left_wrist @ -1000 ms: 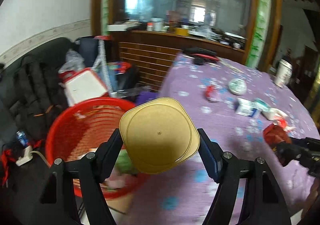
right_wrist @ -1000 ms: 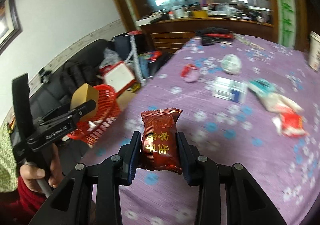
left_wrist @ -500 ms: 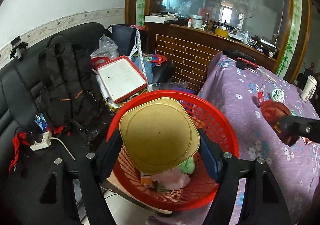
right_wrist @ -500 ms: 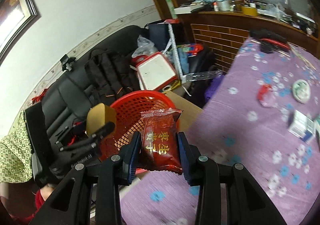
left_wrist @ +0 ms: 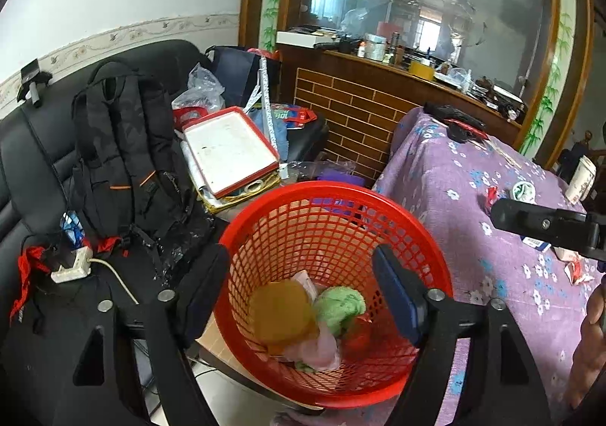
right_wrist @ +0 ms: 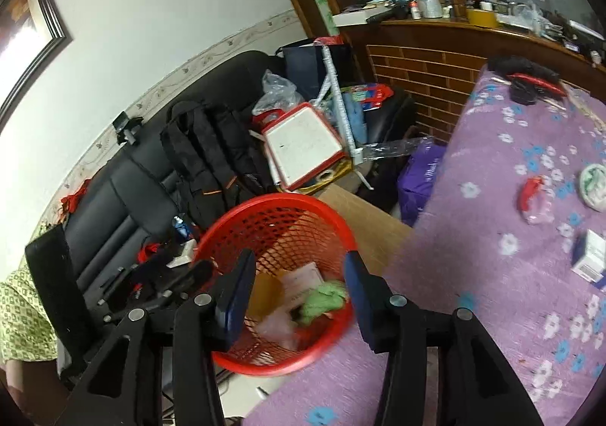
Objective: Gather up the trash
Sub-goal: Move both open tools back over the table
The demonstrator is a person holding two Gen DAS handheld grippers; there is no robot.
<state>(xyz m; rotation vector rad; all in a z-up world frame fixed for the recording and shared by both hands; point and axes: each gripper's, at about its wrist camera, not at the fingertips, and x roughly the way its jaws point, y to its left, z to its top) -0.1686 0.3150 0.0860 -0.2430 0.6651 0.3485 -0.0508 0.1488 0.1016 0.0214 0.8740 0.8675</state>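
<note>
With both hand-held grippers, left [left_wrist: 303, 293] and right [right_wrist: 299, 297], spread empty above the red plastic mesh basket [left_wrist: 416, 236], the jaws having just opened, next is the light, crinkly red wrapper [right_wrist: 530, 191] on the purple floral bench [right_wrist: 492, 274] beside that basket: pinch across its middle.

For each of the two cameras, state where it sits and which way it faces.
Left wrist: on the left hand-held gripper, angled down into the red basket; its own two open fingers and the right tool's arm show.
Right wrist: on the right hand-held gripper, angled down over the table edge toward the basket; its open fingers, the left tool and a patterned sleeve show.
Shared: basket, black backpack, purple table.
</note>
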